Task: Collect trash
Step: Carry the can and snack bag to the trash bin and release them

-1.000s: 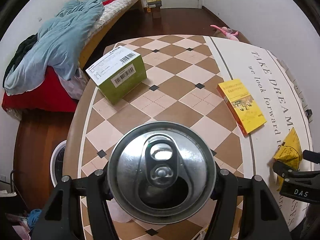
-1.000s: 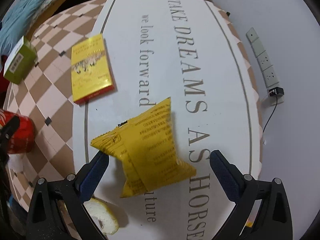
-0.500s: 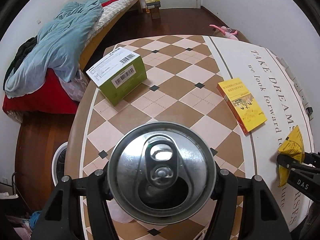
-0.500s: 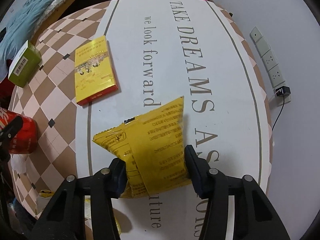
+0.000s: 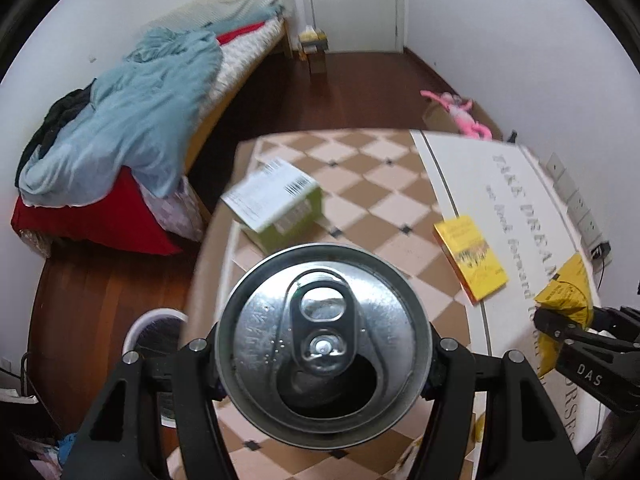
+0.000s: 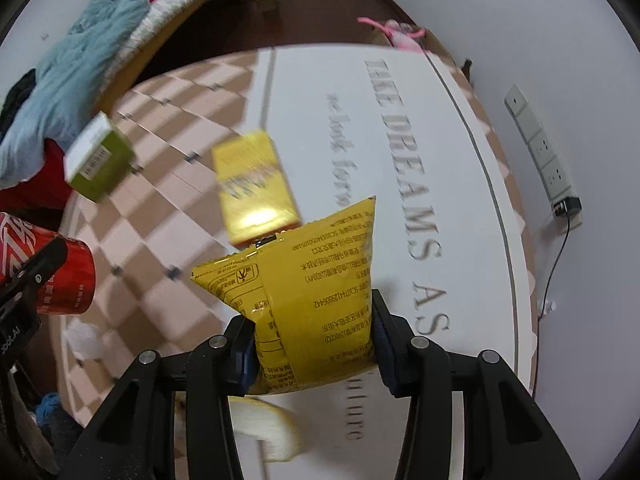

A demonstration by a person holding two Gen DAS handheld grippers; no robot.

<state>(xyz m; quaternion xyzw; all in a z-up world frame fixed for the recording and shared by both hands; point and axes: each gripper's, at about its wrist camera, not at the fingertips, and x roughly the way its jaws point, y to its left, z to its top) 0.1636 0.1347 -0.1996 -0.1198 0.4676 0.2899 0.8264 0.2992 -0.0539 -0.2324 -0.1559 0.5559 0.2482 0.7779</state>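
My left gripper (image 5: 323, 348) is shut on an opened drink can (image 5: 323, 344), seen from its silver top and held above the table. From the right wrist view the same can (image 6: 60, 276) shows red at the left edge. My right gripper (image 6: 314, 344) is shut on a yellow snack wrapper (image 6: 316, 292), pinched between both blue pads and lifted off the white part of the table (image 6: 400, 128). The wrapper (image 5: 566, 296) and the right gripper (image 5: 568, 330) also show at the right edge of the left wrist view.
A green box (image 5: 276, 204) and a yellow book (image 5: 470, 264) lie on the chequered table (image 5: 360, 184). A pale peel-like scrap (image 6: 268, 428) lies below the wrapper. A bin (image 5: 152, 332) stands on the floor left of the table. A bed (image 5: 132, 128) with clothes is at far left; a power strip (image 6: 540, 148) on the wall.
My right gripper closed on the yellow wrapper and lifted it off the table. Both grippers rose, the left one still holding the can; the table looks farther away.
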